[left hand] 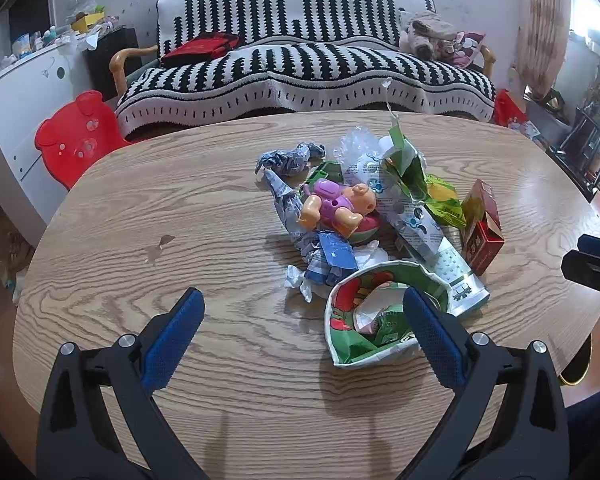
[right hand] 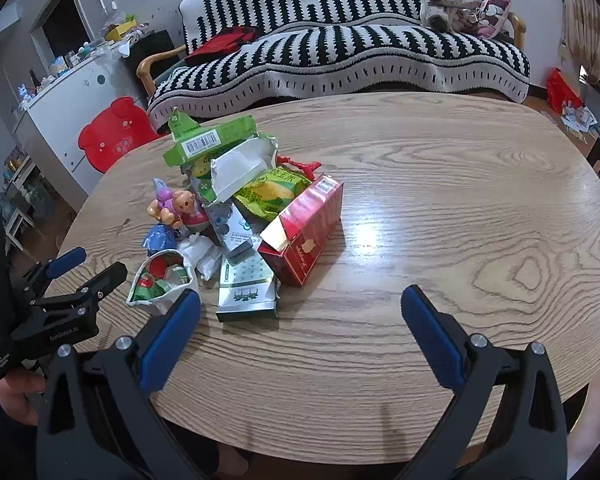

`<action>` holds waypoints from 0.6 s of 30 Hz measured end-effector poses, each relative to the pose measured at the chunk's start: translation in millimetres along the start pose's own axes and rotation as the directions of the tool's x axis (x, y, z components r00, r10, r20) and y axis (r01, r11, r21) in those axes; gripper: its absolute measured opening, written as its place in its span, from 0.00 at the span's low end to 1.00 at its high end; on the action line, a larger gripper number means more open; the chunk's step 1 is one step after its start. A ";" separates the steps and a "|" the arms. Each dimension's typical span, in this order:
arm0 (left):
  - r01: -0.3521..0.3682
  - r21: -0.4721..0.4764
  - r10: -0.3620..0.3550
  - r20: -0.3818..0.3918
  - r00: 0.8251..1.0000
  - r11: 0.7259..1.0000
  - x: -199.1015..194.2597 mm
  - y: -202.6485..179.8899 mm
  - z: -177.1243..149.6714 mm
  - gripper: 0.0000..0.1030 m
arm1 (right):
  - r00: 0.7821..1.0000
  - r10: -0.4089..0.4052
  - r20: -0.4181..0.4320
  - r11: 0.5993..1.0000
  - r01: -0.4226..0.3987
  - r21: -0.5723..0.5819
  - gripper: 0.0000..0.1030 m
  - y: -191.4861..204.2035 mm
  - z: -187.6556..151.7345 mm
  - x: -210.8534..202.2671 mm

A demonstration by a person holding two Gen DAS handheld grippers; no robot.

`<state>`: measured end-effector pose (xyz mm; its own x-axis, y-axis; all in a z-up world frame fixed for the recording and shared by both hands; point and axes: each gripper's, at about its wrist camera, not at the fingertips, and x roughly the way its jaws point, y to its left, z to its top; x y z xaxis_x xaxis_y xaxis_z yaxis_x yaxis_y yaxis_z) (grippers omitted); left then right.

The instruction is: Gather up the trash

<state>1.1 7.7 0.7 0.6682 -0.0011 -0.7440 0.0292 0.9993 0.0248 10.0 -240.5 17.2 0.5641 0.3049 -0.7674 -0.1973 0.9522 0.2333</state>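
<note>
1. Two readable marks only: a white barcode label on the long green cardboard box point(right hand: 210, 142) at the far top of the pile, and small pale lettering on the body of my left gripper point(right hand: 88, 266) that I cannot make out.
2. Around the oval wood-grain table point(right hand: 440, 208): a black-and-white striped sofa point(left hand: 300, 60) beyond the far edge, a red bear-shaped plastic chair point(left hand: 78, 136) at far left, and a white cabinet point(left hand: 20, 112) left of that.
3. Nothing blocks either claw; bare tabletop lies under both.
4. The trash sits heaped mid-table: a red carton with an open flap point(right hand: 306, 230) on its right, a yellow-green snack packet point(right hand: 276, 192), a silver-green flat box point(right hand: 246, 292) near me, a crumpled green-and-red wrapper point(left hand: 376, 316) nearest left, and a pink-and-orange plastic toy figure point(left hand: 338, 206) on top.
5. Left gripper point(left hand: 304, 316): jaws fully spread, gripping nothing, right finger over the wrapper.
6. Right gripper point(right hand: 300, 316): jaws fully spread, empty, just right of the pile.
</note>
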 end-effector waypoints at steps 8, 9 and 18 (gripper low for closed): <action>-0.003 -0.003 0.003 -0.005 1.000 1.000 0.6 2.1 -1.0 0.94 | 1.000 -0.011 -0.016 1.000 0.011 0.002 0.94 -1.1 -0.6 8.5; -0.002 -0.001 0.002 -0.004 1.000 1.000 0.7 1.8 -1.2 0.94 | 1.000 -0.011 -0.018 1.000 0.011 0.003 0.94 -1.4 -0.8 9.3; 0.004 0.018 -0.003 -0.022 1.000 1.000 5.5 -4.3 -3.8 0.94 | 1.000 0.012 -0.026 1.000 -0.012 0.017 0.94 -4.5 0.1 10.4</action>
<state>1.8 3.5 -6.0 0.6517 -0.0037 -0.7585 0.0455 0.9984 0.0343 16.8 -241.6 8.3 0.5408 0.3158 -0.7796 -0.1899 0.9488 0.2526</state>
